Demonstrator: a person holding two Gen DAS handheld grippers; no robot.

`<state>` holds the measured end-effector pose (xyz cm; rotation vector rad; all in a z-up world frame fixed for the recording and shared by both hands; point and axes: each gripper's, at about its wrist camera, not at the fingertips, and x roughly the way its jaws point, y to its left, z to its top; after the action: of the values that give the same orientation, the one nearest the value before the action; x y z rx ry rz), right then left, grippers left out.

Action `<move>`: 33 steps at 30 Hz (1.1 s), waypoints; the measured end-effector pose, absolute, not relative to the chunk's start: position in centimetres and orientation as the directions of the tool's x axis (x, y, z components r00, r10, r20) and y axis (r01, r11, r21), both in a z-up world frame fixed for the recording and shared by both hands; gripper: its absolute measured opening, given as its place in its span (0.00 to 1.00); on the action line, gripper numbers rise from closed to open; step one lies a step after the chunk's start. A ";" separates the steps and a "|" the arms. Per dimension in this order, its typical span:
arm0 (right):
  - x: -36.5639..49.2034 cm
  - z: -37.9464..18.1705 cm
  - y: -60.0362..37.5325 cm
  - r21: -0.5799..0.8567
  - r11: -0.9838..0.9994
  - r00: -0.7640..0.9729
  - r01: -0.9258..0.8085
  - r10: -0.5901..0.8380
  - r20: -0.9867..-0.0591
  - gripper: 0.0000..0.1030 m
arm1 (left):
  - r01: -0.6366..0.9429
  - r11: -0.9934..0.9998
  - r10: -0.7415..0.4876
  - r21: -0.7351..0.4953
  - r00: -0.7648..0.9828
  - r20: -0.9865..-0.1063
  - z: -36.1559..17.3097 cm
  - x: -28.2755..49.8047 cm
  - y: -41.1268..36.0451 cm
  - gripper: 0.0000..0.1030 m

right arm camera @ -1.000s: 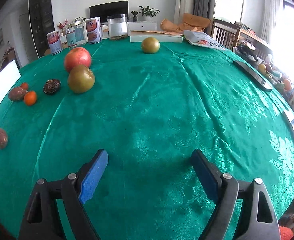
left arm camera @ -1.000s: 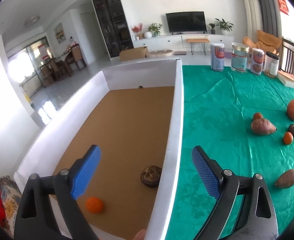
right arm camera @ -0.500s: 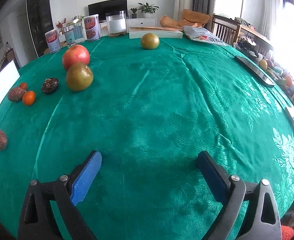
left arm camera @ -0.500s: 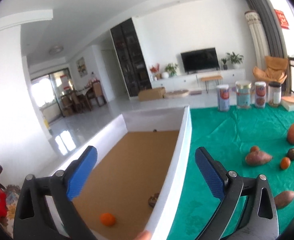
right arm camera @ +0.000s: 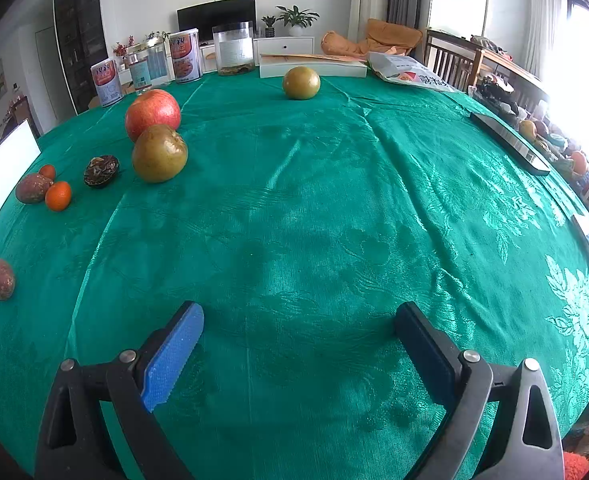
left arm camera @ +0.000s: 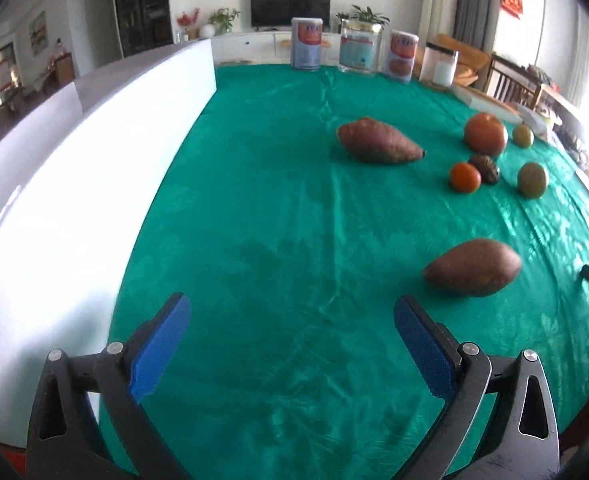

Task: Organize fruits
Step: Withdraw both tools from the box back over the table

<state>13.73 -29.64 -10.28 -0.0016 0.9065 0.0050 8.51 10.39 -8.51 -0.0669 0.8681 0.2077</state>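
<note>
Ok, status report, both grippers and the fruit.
Left gripper open, empty, beside white box. Right gripper open, empty, over cloth. Nearest sweet potato ahead-right of left fingers. Path unobstructed.

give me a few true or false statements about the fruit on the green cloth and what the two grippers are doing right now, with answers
1. The left gripper holds a small orange fruit. False: its jaws are wide apart, with only green cloth between them.
2. The right gripper is open and holds nothing. True.
3. In the left wrist view, the white box stands at the left side of the cloth. True.
4. The red apple sits alone at the far end of the cloth. False: a brownish-green round fruit lies right in front of it; the fruit alone at the far end is another green one.
5. Two sweet potatoes lie on the cloth in the left wrist view, a nearer one and a farther one. True.
</note>
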 end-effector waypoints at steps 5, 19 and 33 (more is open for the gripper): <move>13.7 -10.3 -29.7 0.000 1.000 0.617 -0.005 0.003 -0.787 0.93 | -0.212 0.975 0.177 0.061 0.586 -0.791 -9.7 9.3 10.6 0.99; 13.7 -10.2 -29.6 -0.004 1.000 0.620 -0.004 -0.001 -0.785 0.94 | -0.254 0.967 0.171 0.022 0.585 -0.793 -10.3 9.5 11.3 1.00; 13.7 -10.2 -29.7 -0.004 1.000 0.620 -0.004 -0.001 -0.785 0.94 | -0.256 0.966 0.173 0.021 0.587 -0.791 -10.3 9.4 11.3 1.00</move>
<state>13.72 -29.67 -10.22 -0.0051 0.9024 0.0018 9.37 11.31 -10.29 -0.0985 0.9106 0.2504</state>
